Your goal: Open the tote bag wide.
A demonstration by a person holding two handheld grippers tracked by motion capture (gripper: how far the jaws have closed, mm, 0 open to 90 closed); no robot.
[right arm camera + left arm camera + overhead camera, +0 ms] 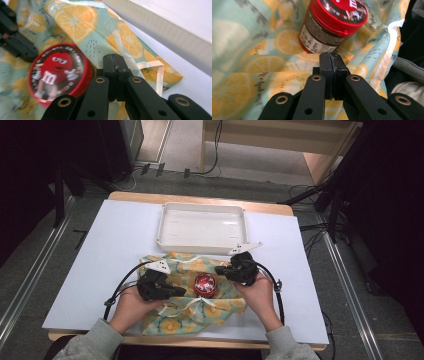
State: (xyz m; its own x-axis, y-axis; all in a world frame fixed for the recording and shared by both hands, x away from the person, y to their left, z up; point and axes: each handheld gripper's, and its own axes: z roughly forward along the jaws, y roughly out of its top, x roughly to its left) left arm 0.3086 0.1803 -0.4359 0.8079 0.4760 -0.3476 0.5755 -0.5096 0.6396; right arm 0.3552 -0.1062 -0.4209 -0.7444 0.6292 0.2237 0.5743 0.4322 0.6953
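Fingers beside glossy round tin

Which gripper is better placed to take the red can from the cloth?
Neither clearly, perhaps the left. The left gripper and right gripper flank the red can on the cloth, both shut; the left points straight at it.

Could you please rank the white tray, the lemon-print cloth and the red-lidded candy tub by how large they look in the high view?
1. lemon-print cloth and white tray: they look close in spread, and hands cover part of the cloth, so I would not rank them.
2. red-lidded candy tub: plainly the smallest, standing on the cloth.
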